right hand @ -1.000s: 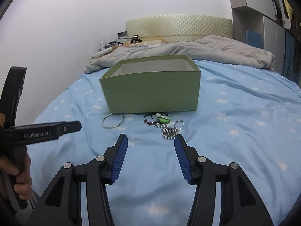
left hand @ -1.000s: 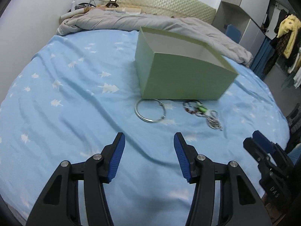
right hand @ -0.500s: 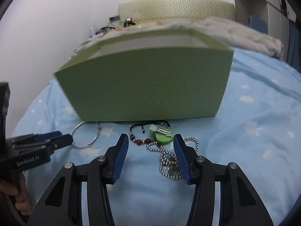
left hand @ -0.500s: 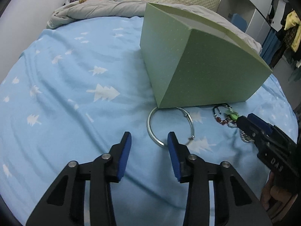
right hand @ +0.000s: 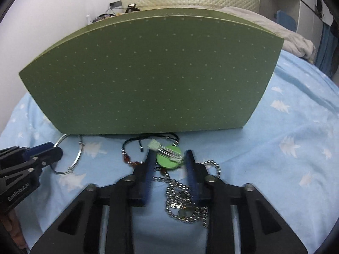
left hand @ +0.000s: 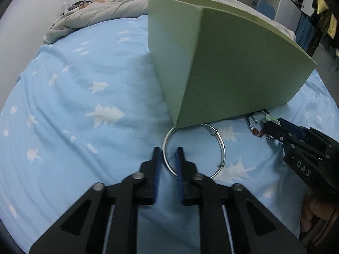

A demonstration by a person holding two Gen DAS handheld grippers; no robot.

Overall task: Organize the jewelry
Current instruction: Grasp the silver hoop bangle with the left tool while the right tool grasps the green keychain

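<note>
Legible markings:

1. "DAS": pale capital letters on the black plastic body of the right gripper point(left hand: 273, 128), seen at the right edge of the left wrist view.
2. "GenRobot.AI": pale lettering along the black plastic side of the left gripper point(right hand: 54, 151), at the lower left of the right wrist view.
3. Small round metal tag on the silver ball-bead chain point(right hand: 186, 199): engraved, too small to read.
</note>
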